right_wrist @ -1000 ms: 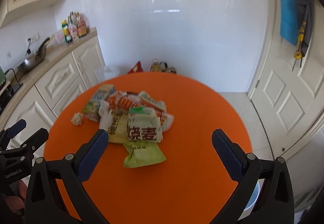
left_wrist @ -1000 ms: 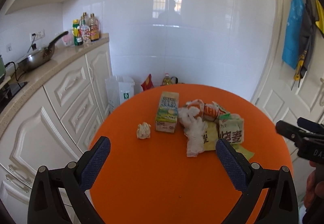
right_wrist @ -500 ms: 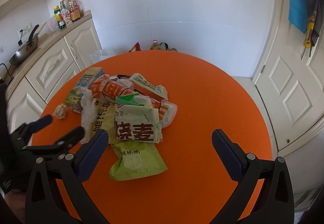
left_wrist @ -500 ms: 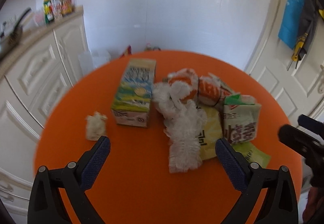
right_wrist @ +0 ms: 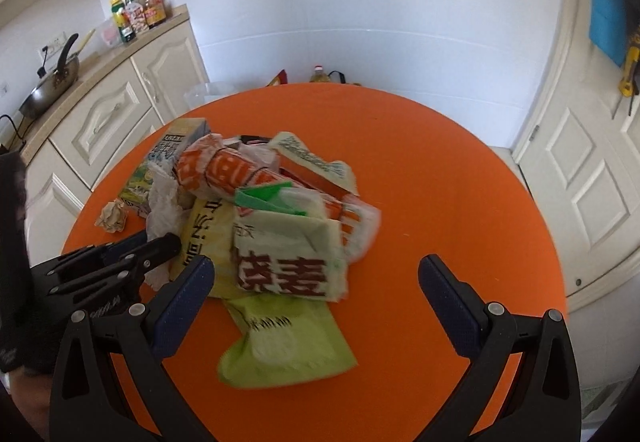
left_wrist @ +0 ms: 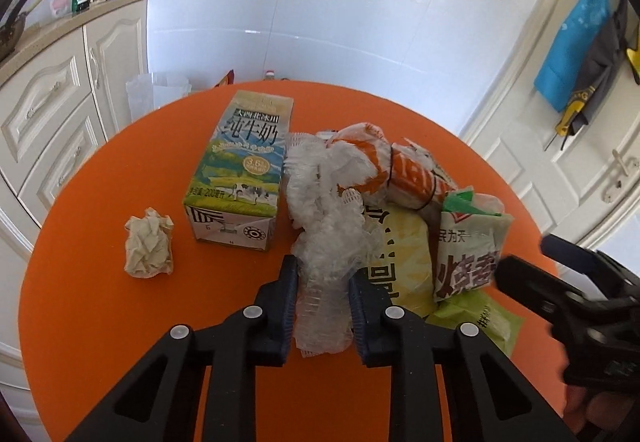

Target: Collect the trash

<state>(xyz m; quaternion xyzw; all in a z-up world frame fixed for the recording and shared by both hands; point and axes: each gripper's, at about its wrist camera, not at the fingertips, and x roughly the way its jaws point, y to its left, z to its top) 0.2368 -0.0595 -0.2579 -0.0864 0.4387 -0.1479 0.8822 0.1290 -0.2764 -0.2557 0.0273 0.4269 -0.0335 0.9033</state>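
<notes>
Left wrist view: your left gripper (left_wrist: 322,284) is closing on the near end of the clear plastic glove (left_wrist: 326,226), which sits between the pads; they look just about in contact. Finish the squeeze before you lift, then pull straight up so the thin film doesn't drag the yellow wrapper (left_wrist: 400,254) it overlaps. Your right gripper (right_wrist: 316,278) stands wide, holding nothing, above the green packet (right_wrist: 280,342). The trash pile lies mid-table on the round orange table (left_wrist: 100,322); milk carton (left_wrist: 240,170) and paper ball (left_wrist: 149,242) just left of it. Kitchen cabinets (left_wrist: 48,114) left, white door (right_wrist: 592,182) right
</notes>
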